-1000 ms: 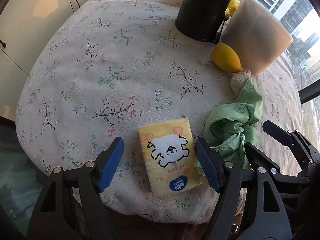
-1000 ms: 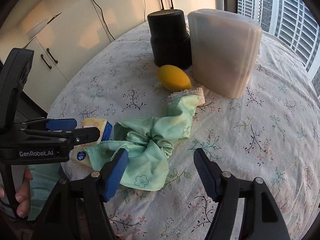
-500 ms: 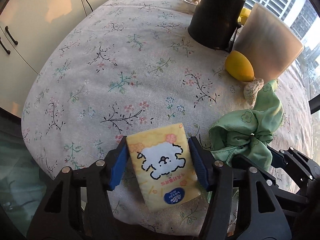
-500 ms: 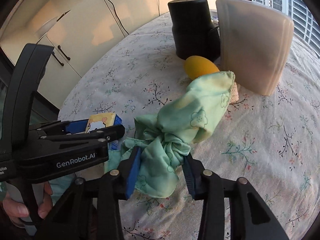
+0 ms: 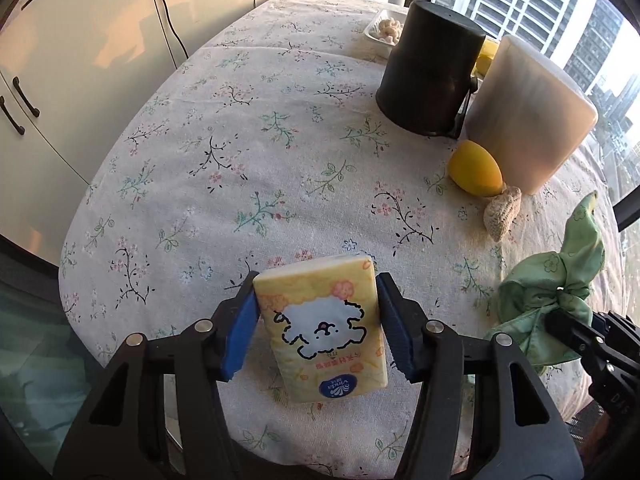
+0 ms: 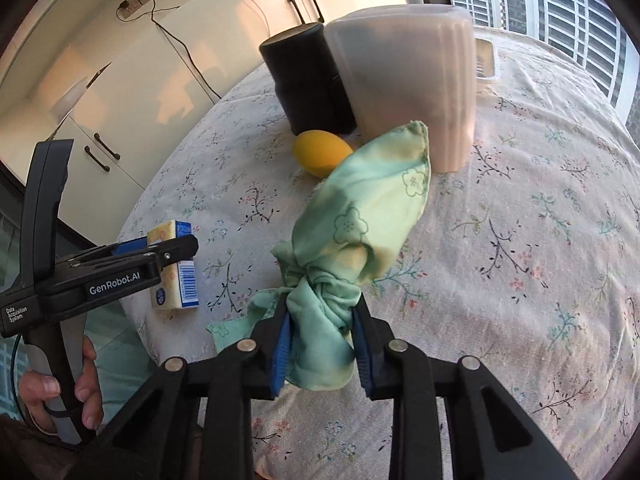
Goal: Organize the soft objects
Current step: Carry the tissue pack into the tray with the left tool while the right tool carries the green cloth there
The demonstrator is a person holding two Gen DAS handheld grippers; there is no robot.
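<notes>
A yellow tissue pack (image 5: 324, 328) with a white dog drawing stands tilted up between the blue pads of my left gripper (image 5: 316, 320); the jaws are still closing and the pads press its two sides. From the right wrist view the pack (image 6: 186, 280) hangs off the table near its left edge, in the left gripper (image 6: 172, 248). My right gripper (image 6: 320, 320) is shut on the knotted end of a green flowered cloth (image 6: 368, 216), which rises stiffly ahead of it. The cloth (image 5: 556, 292) and right gripper (image 5: 580, 332) show at the far right.
On the floral tablecloth (image 5: 248, 168) stand a black cylinder (image 5: 432, 84) and a translucent container (image 5: 528, 120), with a yellow lemon-shaped object (image 5: 476, 168) and a small beige crocheted piece (image 5: 502, 216) before them. A white tray (image 5: 384, 28) sits at the back. A hand (image 6: 60, 396) grips the left handle.
Both grippers went from open to shut. The left one closed on the tissue pack and tipped it up. The right one closed on the green cloth and lifted it off the table.
</notes>
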